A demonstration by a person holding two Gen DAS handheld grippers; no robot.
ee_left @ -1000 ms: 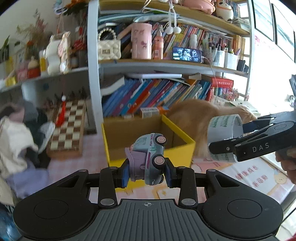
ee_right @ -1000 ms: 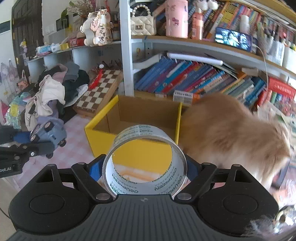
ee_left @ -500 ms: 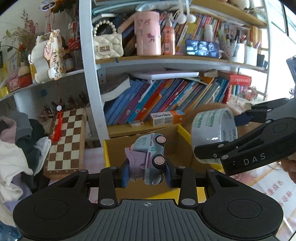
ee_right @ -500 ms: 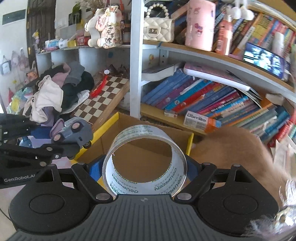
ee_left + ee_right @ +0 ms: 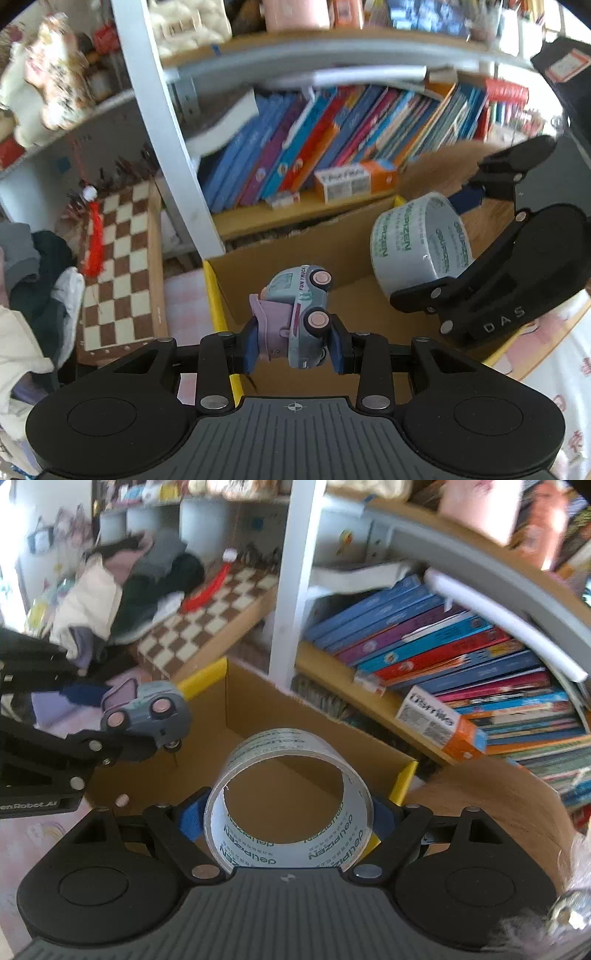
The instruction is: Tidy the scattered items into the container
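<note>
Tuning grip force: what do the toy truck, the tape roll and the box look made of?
Toy truck: looks like hard moulded plastic, painted grey-blue, slight sheen; could be die-cast.
Tape roll: glossy clear film, printed lettering, the box shows through its wall.
Box: cardboard, matte brown inside, yellow outer face and rim.

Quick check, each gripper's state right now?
Left gripper: shut on the toy truck.
Right gripper: shut on the tape roll.
</note>
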